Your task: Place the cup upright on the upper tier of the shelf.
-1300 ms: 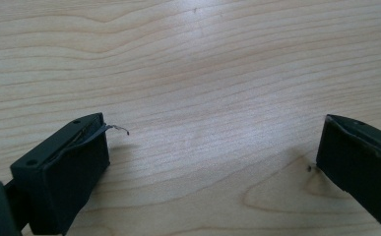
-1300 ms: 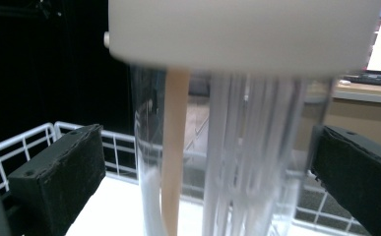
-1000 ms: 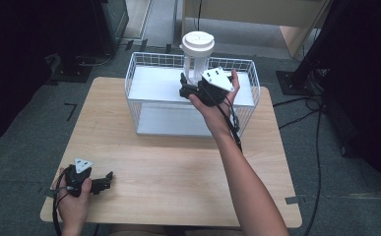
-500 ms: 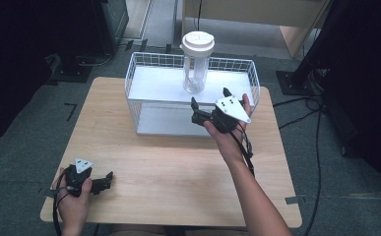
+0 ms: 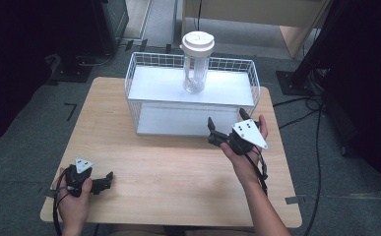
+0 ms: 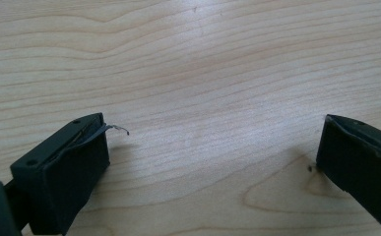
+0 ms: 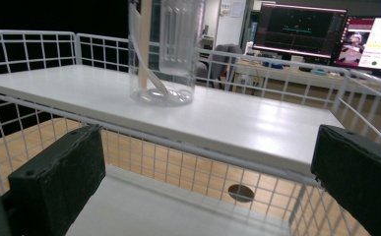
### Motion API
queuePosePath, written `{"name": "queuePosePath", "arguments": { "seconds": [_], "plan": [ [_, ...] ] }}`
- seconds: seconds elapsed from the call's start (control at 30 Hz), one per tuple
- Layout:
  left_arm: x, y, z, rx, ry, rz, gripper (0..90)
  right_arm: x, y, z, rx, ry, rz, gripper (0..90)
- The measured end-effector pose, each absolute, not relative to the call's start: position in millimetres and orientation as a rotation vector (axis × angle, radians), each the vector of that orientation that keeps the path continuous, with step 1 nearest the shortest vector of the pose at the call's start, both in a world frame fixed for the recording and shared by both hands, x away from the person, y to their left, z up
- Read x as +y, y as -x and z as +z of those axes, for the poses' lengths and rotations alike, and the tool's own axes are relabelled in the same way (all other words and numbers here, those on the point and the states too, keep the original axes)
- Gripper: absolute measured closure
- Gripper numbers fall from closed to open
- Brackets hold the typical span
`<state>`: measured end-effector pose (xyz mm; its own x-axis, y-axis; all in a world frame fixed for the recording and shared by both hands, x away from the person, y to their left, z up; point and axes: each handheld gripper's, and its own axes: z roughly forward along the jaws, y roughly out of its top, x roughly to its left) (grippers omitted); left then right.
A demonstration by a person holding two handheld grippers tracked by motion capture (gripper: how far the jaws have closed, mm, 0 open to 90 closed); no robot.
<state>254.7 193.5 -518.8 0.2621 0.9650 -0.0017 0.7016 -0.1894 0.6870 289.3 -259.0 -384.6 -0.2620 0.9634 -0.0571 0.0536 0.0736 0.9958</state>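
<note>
A clear plastic bottle with a white lid stands upright on the top shelf of a white wire rack at the back of the table. My right gripper is open just in front of the rack's right half, empty, its jaws wide apart. In the right gripper view the bottle stands ahead and left on the shelf, beyond my open gripper. My left gripper rests at the table's front left corner. It is open over bare wood.
The wooden table stretches between the two hands. The rack has a lower shelf under the top one. Dark equipment and cables lie on the floor around the table.
My right gripper has drawn back from the bottle on the rack toward the person, empty, and now sits in front of the rack. The bottle stays standing. The left gripper has not moved.
</note>
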Motion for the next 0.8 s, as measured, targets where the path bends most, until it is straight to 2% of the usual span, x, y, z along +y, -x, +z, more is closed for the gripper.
{"name": "queuePosePath", "arguments": {
  "seconds": [0.8],
  "plan": [
    [193,-255,-519,1.504,-1.973,0.601,0.0,-334,-244,-449,1.481,-1.270,1.154,0.2]
  ]
}}
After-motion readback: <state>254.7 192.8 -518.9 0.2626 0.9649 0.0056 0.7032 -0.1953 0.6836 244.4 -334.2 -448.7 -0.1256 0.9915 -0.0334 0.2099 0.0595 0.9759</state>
